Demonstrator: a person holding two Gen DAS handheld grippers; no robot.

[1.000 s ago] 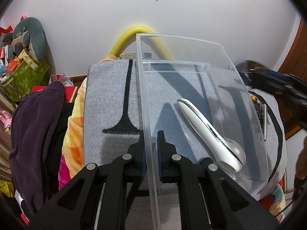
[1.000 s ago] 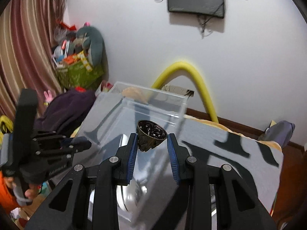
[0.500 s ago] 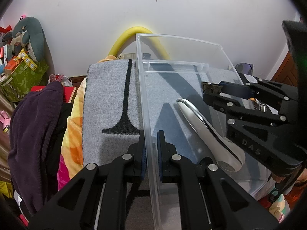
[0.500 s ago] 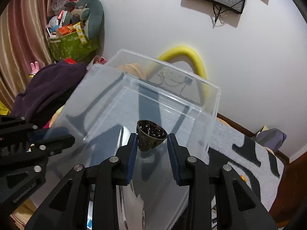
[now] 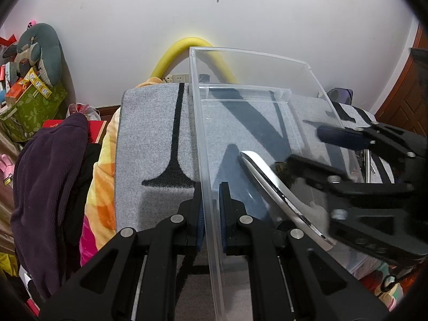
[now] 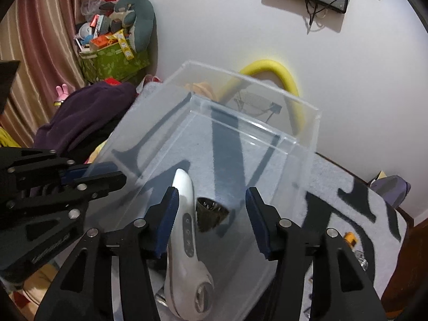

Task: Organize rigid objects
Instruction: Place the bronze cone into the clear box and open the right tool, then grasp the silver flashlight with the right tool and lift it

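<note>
Opening over the clear plastic bin [image 6: 307, 133], the right gripper [image 6: 211, 215] freed a small dark cone-shaped object [image 6: 211, 214]; left gripper [image 5: 211, 208] fingers pinched the bin wall. Next, probably withdrawing.

Bin [image 5: 256, 75] sits on the blanket [image 5: 155, 133]. My left gripper [image 5: 211, 214] straddles the bin's left wall, jaws clamped on it, one inside and one outside. Inside the bin: handheld device [image 5: 278, 192] lying flat, running diagonally from centre toward the near right corner. Cone-shaped part [image 6: 211, 214] lies in the bin just right of the device, between my right gripper's [image 6: 212, 223] opening jaws, neither pad touching it. Right gripper reaches into the bin from its right side. Hose [image 5: 187, 50] arches behind the bin, against the wall. Clothes pile [image 5: 50, 182] left of the blanket; box of clutter [image 5: 29, 104] behind it.
</note>
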